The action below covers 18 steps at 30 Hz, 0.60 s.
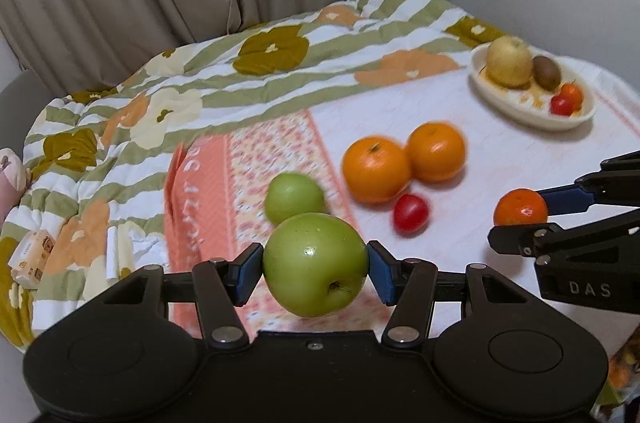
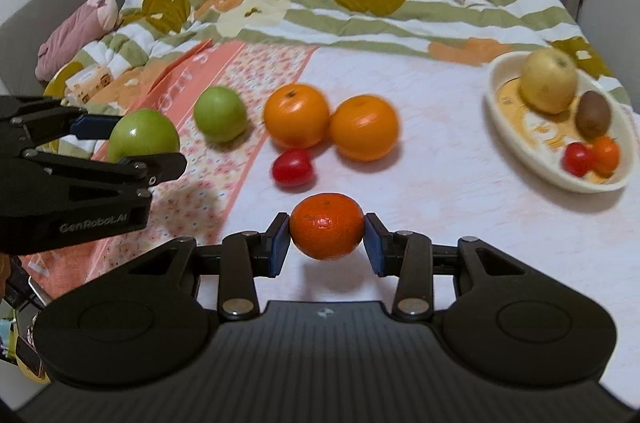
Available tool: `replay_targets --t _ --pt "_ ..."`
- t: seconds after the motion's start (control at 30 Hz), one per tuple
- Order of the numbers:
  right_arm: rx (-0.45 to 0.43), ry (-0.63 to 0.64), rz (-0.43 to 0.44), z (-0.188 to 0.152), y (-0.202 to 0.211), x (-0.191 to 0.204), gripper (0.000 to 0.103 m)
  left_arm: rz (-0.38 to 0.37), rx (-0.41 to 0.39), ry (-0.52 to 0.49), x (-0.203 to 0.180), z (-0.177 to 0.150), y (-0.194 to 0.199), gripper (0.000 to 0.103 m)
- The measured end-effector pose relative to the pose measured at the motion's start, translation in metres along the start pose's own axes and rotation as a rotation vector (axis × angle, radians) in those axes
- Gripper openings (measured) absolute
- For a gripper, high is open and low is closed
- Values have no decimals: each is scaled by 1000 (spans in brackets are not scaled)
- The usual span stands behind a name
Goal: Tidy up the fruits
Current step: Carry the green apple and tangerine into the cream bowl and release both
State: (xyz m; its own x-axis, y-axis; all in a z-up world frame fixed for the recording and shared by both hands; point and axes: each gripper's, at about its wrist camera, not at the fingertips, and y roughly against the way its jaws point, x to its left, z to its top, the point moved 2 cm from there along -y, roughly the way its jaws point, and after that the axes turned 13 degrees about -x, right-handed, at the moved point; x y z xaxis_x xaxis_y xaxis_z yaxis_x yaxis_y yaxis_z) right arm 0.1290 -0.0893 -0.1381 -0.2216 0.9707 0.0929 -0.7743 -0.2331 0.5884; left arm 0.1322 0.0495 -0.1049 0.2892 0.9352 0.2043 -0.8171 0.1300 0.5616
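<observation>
The right gripper (image 2: 327, 237) clasps a small mandarin (image 2: 327, 226) low in its frame and the left gripper (image 1: 315, 270) grips a green apple (image 1: 315, 264) — the oval dish (image 2: 520, 159) lies upper right, nearer the right hand.
</observation>
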Motion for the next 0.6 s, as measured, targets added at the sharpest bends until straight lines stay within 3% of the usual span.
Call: replay_targets --t 0.27,0.6 --pt "-49 -7 -38 22 41 -59 55 -17 -47 31 -46 41 20 60" --pt "-117 -14 -77 44 75 -141 54 -41 -92 42 -111 89 17 60"
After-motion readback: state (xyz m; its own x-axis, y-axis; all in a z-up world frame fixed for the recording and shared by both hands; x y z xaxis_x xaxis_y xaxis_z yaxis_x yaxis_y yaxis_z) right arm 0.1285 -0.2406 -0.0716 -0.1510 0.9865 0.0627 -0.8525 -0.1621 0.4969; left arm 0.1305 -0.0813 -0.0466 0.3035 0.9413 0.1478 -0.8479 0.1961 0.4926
